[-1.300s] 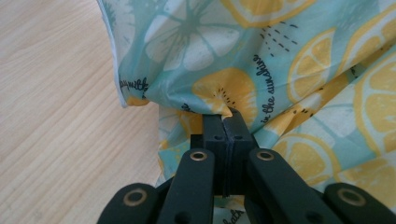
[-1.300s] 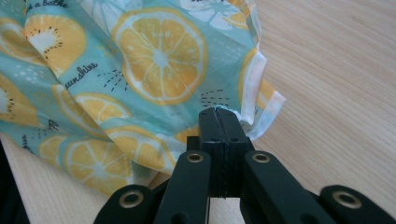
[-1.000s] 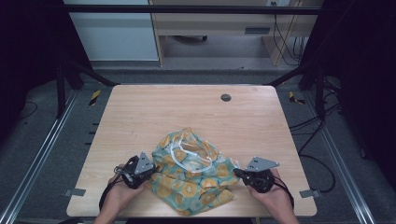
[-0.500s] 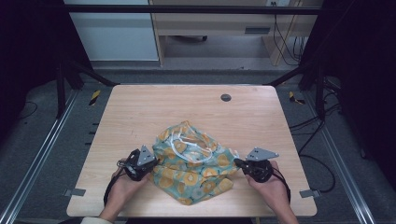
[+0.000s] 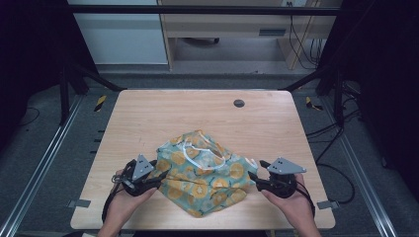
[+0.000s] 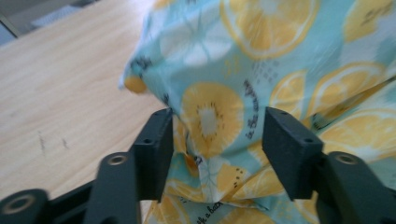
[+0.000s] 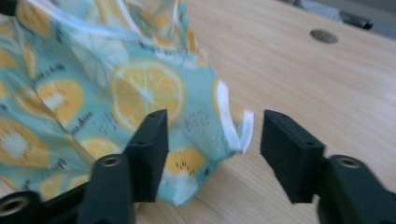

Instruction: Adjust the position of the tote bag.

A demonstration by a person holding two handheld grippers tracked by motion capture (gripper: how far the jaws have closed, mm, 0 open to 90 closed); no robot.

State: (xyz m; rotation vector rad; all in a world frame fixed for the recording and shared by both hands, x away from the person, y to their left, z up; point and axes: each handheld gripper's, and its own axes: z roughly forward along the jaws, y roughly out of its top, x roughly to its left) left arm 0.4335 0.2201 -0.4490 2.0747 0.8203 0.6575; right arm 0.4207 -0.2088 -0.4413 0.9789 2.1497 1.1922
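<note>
The cloth (image 5: 203,173) lay crumpled on the near half of the wooden table (image 5: 163,118), its front fold close to the near edge. Beyond the cloth the table ran bare to its far edge, where a small round dark cap (image 5: 239,103) sat well apart from the cloth. To either side of the cloth a strip of bare wood reached the table's side edges.

The cloth was thin printed fabric, pale teal with yellow lemon slices and a white hem, bunched into soft folds and raised ridges. The table was light wood with a fine grain and rounded corners. The grippers were black, with blocky flat pads, each topped by a grey three-cornered plate.

The left gripper (image 5: 157,180) sat at the cloth's left side. In the left gripper view its jaws had just been opening and stood apart, with a gathered fold of cloth (image 6: 210,126) between them and the pads (image 6: 156,149) clear of it on both sides. The right gripper (image 5: 253,177) sat at the cloth's right corner. Its jaws had likewise just been opening; in the right gripper view the white-hemmed corner (image 7: 233,126) hung between the pads (image 7: 289,149), loose of the right-hand pad, gripped by neither.
</note>
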